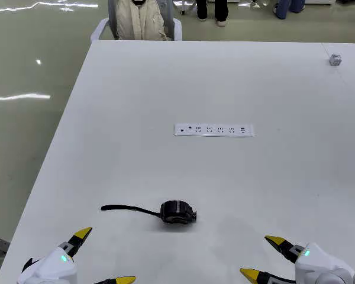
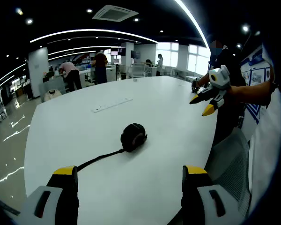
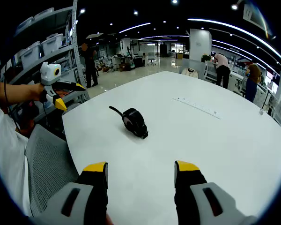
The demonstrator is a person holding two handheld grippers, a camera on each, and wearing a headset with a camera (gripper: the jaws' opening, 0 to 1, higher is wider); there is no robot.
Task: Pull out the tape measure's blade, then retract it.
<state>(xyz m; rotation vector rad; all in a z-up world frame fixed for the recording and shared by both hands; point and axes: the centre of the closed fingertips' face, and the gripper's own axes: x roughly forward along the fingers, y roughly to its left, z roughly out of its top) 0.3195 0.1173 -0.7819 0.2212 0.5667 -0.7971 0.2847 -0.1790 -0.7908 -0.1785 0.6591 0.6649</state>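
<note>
Broad white surface (image 1: pixel 284 195) across the head view. Just past centre toward 12 o'clock, a white power strip (image 1: pixel 214 129) lying flat, long side running 9 to 3 o'clock. Near the far right corner at 1 o'clock, a small shiny object (image 1: pixel 335 60), too small to identify. Beyond the far edge at 12 o'clock, a chair (image 1: pixel 176 28) draped with a pale padded jacket (image 1: pixel 141 21). Glossy floor (image 1: pixel 29 118) at 9 o'clock. In the right gripper view, shelving with storage bins (image 3: pixel 47 44) at 10 o'clock and a grey mesh seat (image 3: pixel 49 159) at 8 o'clock.

We've got a black tape measure (image 1: pixel 177 212) with a black strap (image 1: pixel 127 208) on the white table (image 1: pixel 225 83); the left tool (image 1: pixel 105 255) and right tool (image 1: pixel 262 257) are white, yellow-tipped.
</note>
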